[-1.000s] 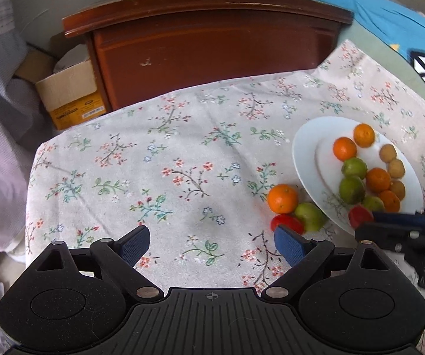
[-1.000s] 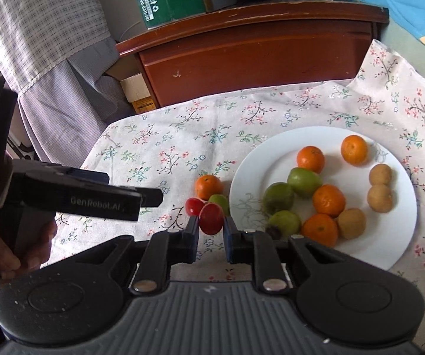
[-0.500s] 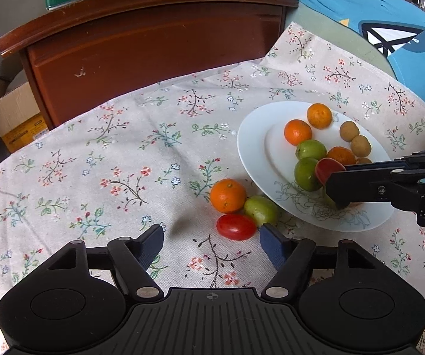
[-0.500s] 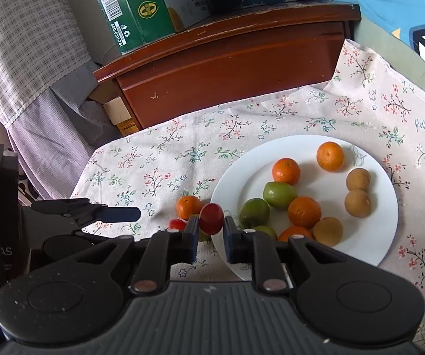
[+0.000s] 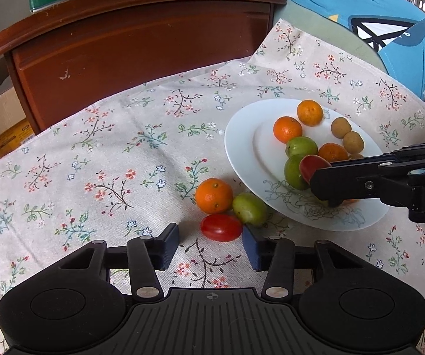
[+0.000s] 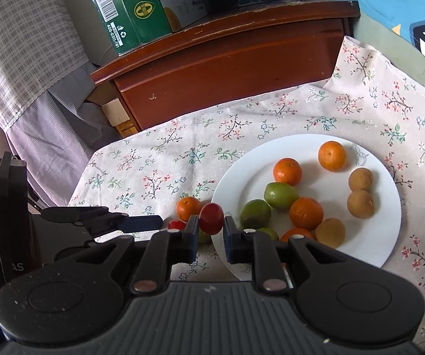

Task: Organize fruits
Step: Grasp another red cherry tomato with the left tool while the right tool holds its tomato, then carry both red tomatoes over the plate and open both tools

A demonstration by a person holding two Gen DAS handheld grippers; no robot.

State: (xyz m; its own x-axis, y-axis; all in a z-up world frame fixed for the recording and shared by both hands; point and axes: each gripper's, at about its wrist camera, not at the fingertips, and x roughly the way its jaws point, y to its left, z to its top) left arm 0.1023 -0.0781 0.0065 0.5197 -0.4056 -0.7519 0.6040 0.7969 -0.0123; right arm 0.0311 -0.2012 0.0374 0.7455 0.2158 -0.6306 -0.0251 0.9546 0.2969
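Floral cloth (image 5: 100, 159) covers the whole table, and going left to right it's bare fabric first, then the leftovers: a small orange (image 5: 214, 195), a green fruit (image 5: 249, 209) touching it, and a red tomato (image 5: 221, 227) just in front of both, all still sitting on the cloth right beside the white plate (image 5: 242, 148). The left gripper (image 5: 211, 244) is lined up on that tomato with its jaws closing in; the tomato sits just ahead of the tips, nearer the right one, and the pads don't look like they're pressing on it yet, so nothing grabbed there so far. Next over, the right gripper (image 6: 210, 224) is clamped on another red tomato (image 6: 211, 218) and holds it up over the near-left rim of the plate, not set down yet. On the plate itself there's already a good pile: several oranges, a few green ones and some brown round fruits. So I'd say it's most of the way done, with the carried tomato to drop off plus three stragglers on the cloth to go.
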